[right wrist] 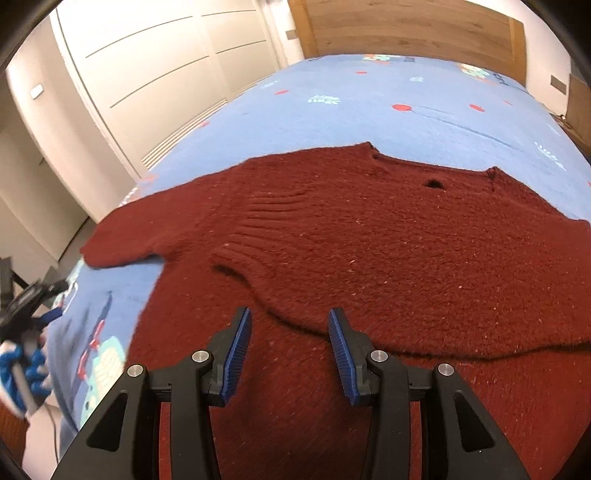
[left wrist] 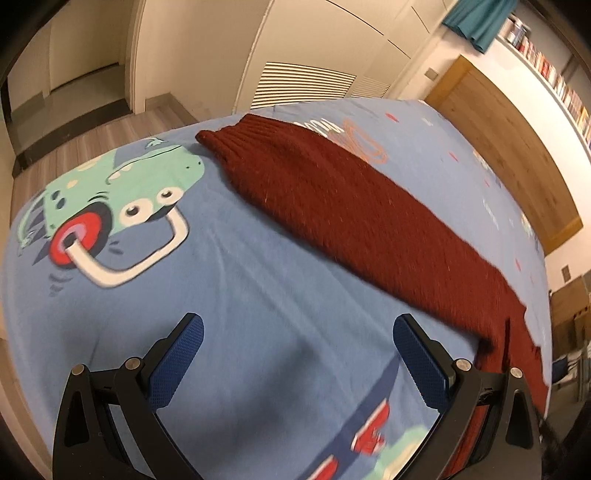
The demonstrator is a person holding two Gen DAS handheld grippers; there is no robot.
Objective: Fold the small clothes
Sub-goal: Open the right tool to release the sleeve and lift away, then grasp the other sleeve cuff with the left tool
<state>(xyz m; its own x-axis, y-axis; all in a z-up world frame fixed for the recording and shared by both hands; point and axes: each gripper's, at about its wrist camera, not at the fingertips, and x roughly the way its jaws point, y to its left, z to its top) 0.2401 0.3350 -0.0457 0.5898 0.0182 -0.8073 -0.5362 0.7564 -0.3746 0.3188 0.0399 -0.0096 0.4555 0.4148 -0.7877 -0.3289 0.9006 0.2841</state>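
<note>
One dark red knitted sweater (right wrist: 369, 236) lies spread across the blue cartoon-print bed sheet (right wrist: 369, 96), neckline toward the bed's far end by the wooden headboard (right wrist: 406, 26), one sleeve (left wrist: 295, 177) stretched toward the sheet's left edge. Its lower part appears already turned up over the body, leaving a curved fold edge just ahead of the right gripper (right wrist: 290, 325).

That gripper hovers over the knit with its blue-padded jaws partly apart and nothing between them. The left gripper (left wrist: 297, 332) stands wide open above bare sheet near the left side, beside the outstretched sleeve, and grips nothing.

The step in hand looks like bringing the sleeve in over the body. To do it well, I would pinch the cuff and the shoulder seam together, lift only enough to clear the nap, and lay the sleeve flat along the body so no ridge bunches underneath; thick knit drags and stretches if pulled from one point.

Some orange lettering on the sheet peeks out beyond the sleeve, too blurred and covered to read; no brand label shows.
</note>
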